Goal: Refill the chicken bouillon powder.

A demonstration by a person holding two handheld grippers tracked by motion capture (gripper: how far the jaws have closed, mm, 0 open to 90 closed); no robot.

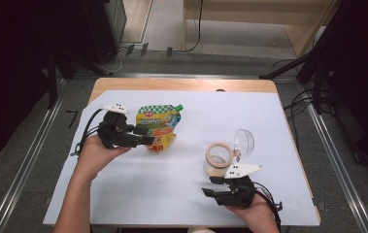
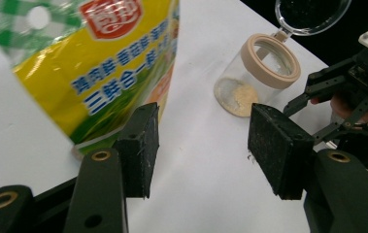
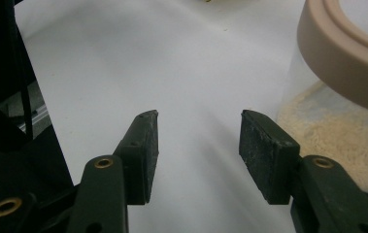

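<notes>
Left tongs (image 1: 145,135) parted and empty, just beside the yellow-green printed foil pouch (image 1: 159,127) near the worktop's (image 1: 269,116) left edge, right tongs (image 1: 214,186) parted and empty, beside the clear round powder jar with beige rim (image 1: 219,158) toward the right edge, hinged lid open.

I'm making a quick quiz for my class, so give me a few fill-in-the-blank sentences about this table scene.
1. The clear jar has its hinged lid swung ____.
2. The jar holds a little ____ powder.
3. The yellow and green pouch lies near the ____ gripper.
4. The right gripper has ____ between its jaws.

Missing words: open; beige; left; nothing
</notes>
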